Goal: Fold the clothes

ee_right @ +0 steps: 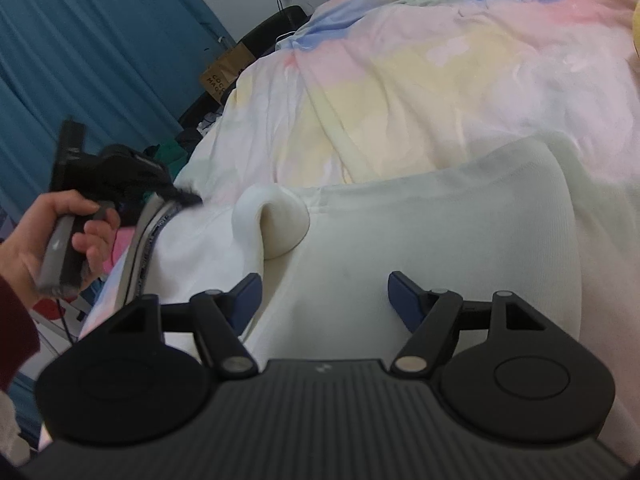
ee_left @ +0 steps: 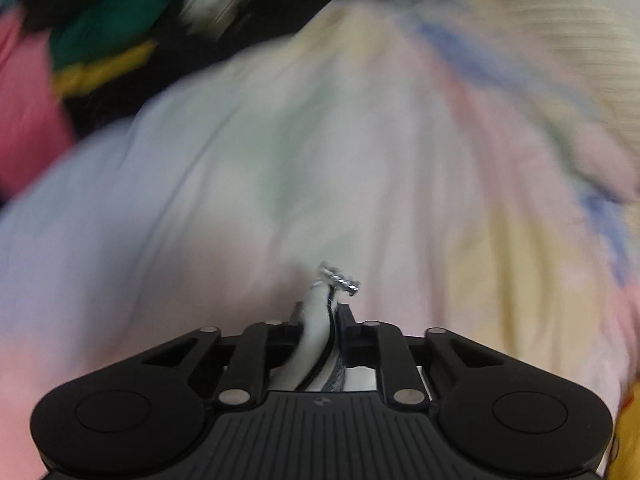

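While the left claw [ee_left: 318,312] is clamped on the zipper edge of one white jacket [ee_right: 400,240], the right claw [ee_right: 324,296] hovers over that jacket with fingers apart, holding nothing. The jacket lies on the bed [ee_right: 440,80], which carries one pastel quilt. Judging by this, spreading is underway; next, the right claw likely needs the opposite edge.

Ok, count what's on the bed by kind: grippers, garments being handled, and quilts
Grippers: 2, the left gripper and the right gripper
Garments being handled: 1, the white zip-up garment
Quilts: 1, the pastel quilt
Total: 4
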`<state>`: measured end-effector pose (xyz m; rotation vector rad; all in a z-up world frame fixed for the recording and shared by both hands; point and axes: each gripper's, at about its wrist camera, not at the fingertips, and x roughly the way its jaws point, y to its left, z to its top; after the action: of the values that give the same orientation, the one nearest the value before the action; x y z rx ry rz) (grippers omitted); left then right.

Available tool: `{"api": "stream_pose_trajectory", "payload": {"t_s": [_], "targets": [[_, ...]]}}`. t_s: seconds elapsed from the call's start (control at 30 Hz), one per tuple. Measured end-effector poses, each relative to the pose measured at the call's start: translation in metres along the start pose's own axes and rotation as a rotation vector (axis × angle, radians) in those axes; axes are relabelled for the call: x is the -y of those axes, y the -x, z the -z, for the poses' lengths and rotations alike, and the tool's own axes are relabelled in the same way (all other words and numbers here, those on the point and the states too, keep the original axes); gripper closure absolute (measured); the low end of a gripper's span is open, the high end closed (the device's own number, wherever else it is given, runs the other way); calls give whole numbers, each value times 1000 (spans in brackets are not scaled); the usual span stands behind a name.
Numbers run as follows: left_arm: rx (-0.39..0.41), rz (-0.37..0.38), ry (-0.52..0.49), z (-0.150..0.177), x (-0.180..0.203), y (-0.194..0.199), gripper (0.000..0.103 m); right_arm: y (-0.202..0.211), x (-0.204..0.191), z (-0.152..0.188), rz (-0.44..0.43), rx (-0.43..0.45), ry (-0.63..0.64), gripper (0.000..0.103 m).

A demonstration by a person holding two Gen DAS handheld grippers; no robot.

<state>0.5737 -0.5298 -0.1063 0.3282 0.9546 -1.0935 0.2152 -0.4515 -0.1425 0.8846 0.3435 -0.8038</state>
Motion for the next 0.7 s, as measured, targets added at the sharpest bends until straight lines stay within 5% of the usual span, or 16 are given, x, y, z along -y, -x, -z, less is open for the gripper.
{"api": "stream_pose_trajectory", "payload": {"t_s": [0.1,0.23,0.33,0.43,0.47,0.7], "targets": [[162,19,-121,9,8,12,88,2,0,0,-4,8,-1,31],[178,-177,-182,26,9,-27,84,2,-1,0,-9,8,12,31],[188,-291,-194,41,12,-58,64,2,-5,3,-23,23,49,30],[227,-322,-165,41,13,-56,41,0,-15,9,-45,26,117,29],[242,-320,-153,43,15,-46,31,1,-20,10,-62,32,143,29],[408,-354,-16,83,39,79,25,28,-56,19,-243,106,368,30]]}}
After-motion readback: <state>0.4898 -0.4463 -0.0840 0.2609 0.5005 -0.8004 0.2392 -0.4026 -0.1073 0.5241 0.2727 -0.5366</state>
